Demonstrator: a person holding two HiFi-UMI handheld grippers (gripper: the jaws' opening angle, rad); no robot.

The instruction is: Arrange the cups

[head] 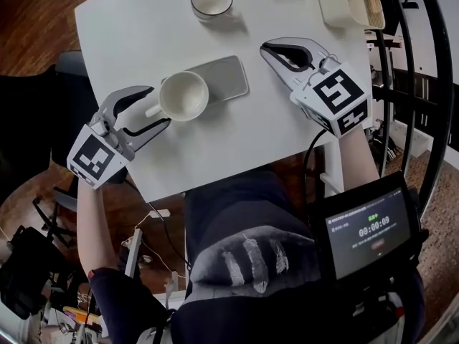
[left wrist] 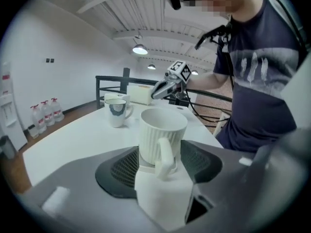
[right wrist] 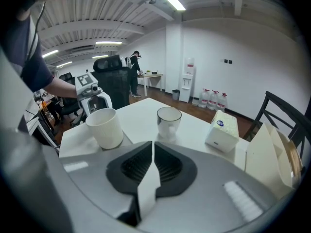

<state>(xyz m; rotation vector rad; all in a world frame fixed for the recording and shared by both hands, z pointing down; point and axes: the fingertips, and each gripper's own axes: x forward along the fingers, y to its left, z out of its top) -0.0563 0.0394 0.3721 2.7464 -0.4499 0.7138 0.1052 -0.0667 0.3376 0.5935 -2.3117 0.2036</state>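
At left, our left tool (head: 155,108) stands wide, its jaws either side of the white mug (head: 183,96)'s handle (left wrist: 164,154) without pressing it. The mug sits on the grey tray (head: 222,77)'s left end, on the counter (head: 143,27). A crooked withdrawal could hook that handle and tip it. At right, our right tool (head: 269,49) hangs pinched together, empty.

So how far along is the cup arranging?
Done, seemingly: the ribbed cup stands at the end of the grey tray. In hand: nothing; the left gripper is open around its handle, the right gripper shut and empty. Left: probably the second cup, standing alone farther up the table.
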